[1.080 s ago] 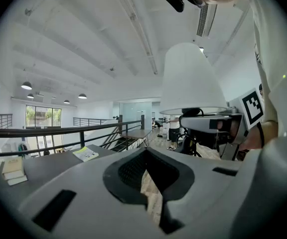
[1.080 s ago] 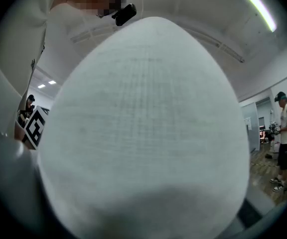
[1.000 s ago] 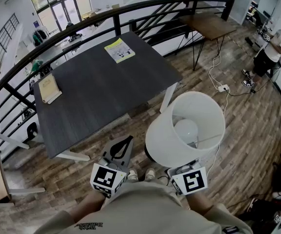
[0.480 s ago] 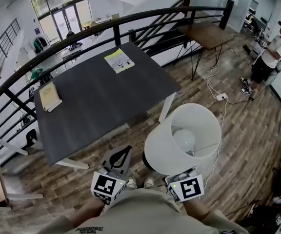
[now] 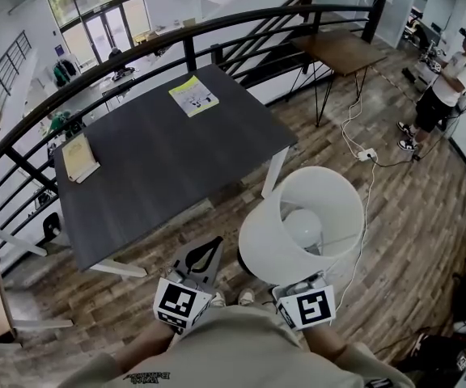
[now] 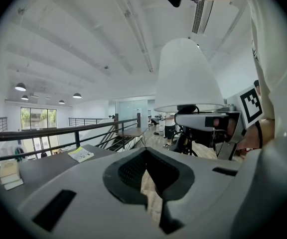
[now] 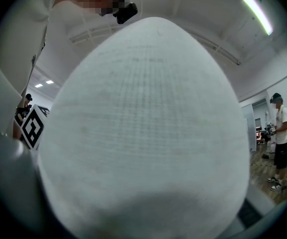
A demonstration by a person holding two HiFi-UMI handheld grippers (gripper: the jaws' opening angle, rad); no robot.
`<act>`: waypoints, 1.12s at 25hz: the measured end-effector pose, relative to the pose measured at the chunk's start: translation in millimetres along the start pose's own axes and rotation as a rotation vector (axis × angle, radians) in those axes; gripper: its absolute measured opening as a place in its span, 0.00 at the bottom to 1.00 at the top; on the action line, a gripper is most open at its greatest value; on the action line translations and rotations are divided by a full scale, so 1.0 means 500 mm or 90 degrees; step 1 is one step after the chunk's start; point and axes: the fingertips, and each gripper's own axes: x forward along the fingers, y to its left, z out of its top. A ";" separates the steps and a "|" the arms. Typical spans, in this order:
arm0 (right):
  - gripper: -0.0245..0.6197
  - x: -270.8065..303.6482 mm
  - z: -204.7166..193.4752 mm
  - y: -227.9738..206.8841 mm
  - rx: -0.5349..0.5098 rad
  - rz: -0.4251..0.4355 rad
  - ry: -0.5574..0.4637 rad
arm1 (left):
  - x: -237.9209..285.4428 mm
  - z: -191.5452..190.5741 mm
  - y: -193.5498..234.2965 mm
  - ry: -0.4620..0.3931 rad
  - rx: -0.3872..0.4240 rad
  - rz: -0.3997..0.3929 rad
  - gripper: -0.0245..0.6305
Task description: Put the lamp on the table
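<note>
A lamp with a white fabric shade (image 5: 302, 225) hangs over the wooden floor, to the right of the dark grey table (image 5: 160, 160). Its bulb shows inside the shade from above. My right gripper (image 5: 294, 286) holds the lamp under the shade, where its jaws are hidden. In the right gripper view the shade (image 7: 148, 133) fills nearly everything. In the left gripper view the lamp (image 6: 188, 73) stands upright, with the right gripper (image 6: 203, 121) just below the shade. My left gripper (image 5: 205, 253) (image 6: 149, 176) is shut with nothing in it, near the table's front edge.
On the table lie a book (image 5: 79, 157) at the left and a yellow leaflet (image 5: 193, 95) at the back. A black railing (image 5: 217, 27) runs behind it. A wooden side table (image 5: 342, 48), a power strip with cable (image 5: 367, 153) and a person (image 5: 443, 95) are at the right.
In the head view the lamp and both grippers have drifted slightly downward and the table slightly upward. The right gripper still holds the lamp, and the left stays shut.
</note>
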 end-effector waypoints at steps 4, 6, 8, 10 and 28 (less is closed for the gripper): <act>0.19 -0.001 0.013 -0.002 0.000 0.003 -0.001 | 0.002 0.019 -0.009 -0.004 -0.005 -0.008 0.04; 0.19 -0.001 0.020 -0.004 0.008 0.001 -0.004 | 0.004 0.020 -0.010 -0.006 -0.004 -0.007 0.04; 0.19 0.000 0.027 -0.007 0.017 0.000 -0.008 | 0.005 0.019 -0.010 -0.006 -0.005 -0.006 0.04; 0.19 0.002 0.029 -0.010 0.003 0.005 -0.005 | 0.007 0.024 -0.010 -0.007 -0.006 -0.003 0.04; 0.19 0.007 0.033 -0.021 0.001 0.028 -0.002 | -0.001 0.027 0.034 -0.014 0.005 0.048 0.04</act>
